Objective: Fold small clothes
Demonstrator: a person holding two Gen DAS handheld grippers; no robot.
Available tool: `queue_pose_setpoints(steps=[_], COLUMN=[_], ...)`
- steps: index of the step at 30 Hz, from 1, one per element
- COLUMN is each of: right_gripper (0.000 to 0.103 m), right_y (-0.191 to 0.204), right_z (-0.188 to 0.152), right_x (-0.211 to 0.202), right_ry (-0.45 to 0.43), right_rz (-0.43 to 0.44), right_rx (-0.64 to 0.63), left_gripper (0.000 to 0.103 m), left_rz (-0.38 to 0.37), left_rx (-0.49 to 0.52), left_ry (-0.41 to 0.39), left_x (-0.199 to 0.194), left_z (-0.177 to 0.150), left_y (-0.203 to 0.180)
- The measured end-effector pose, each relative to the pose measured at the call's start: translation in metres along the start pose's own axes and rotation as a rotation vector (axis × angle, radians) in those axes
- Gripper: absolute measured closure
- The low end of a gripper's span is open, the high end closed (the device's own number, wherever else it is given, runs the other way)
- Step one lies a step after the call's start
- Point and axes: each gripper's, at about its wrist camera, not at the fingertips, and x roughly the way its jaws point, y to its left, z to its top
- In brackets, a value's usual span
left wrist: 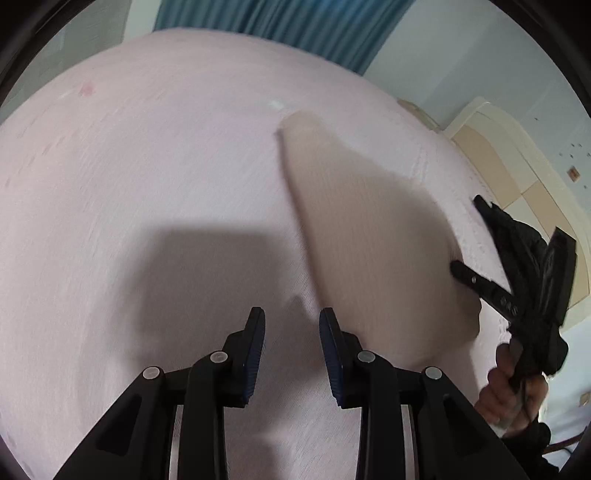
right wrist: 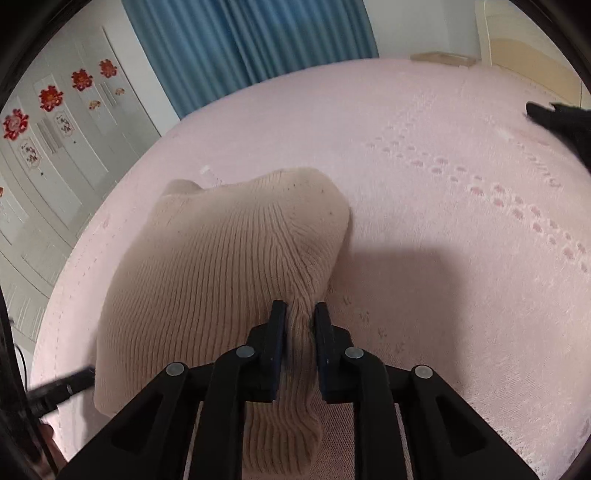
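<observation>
A: What is the setting in the left wrist view?

B: A pale pink bedspread fills nearly the whole view, with a blue curtain behind its far edge and a cream cupboard off to the right. The picture is smeared with motion.

A: And the garment?

B: A beige ribbed knit garment lies on the bedspread, running from a narrow far end towards a broad near end. The left gripper hangs just left of the garment's near edge. Its jaws stand apart with only bedspread between the blue pads, so it has hold of nothing.

A: Is the other tool in sight there?

B: Yes. The right gripper comes in at the garment's right edge, with the person's hand on its handle. From this side I cannot tell whether it grips.

A: What about the right wrist view?

B: The same bedspread and curtain, plus white doors with red flower stickers left of the garment. The knit garment lies bunched on the bedspread, its near end drawn into a narrow fold.

A: Is that fold gripped?

B: The right gripper has it between both pads, pinched narrow, so it is clamped on the garment. A dark finger of the left gripper reaches the garment's near left corner. A black shape sits at the bedspread's far right; I cannot tell what it is.
</observation>
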Motion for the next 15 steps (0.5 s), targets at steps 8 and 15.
queue_pose_setpoints(steps=[8,15], right_gripper=[0.071,0.071], right_y=[0.014,0.01], right_z=[0.037,0.047], right_x=[-0.02,0.023], right_ry=[-0.14,-0.052], right_rz=[0.021,-0.035], right_rx=[-0.057,-0.113], left_gripper=[0.074,0.074], left_rz=[-0.083,0.084], left_rx=[0.085,0.184], left_ry=[-0.1,-0.127], left_x=[0.02,0.051], left_z=[0.058,0.077], left_y=[-0.033,-0.049])
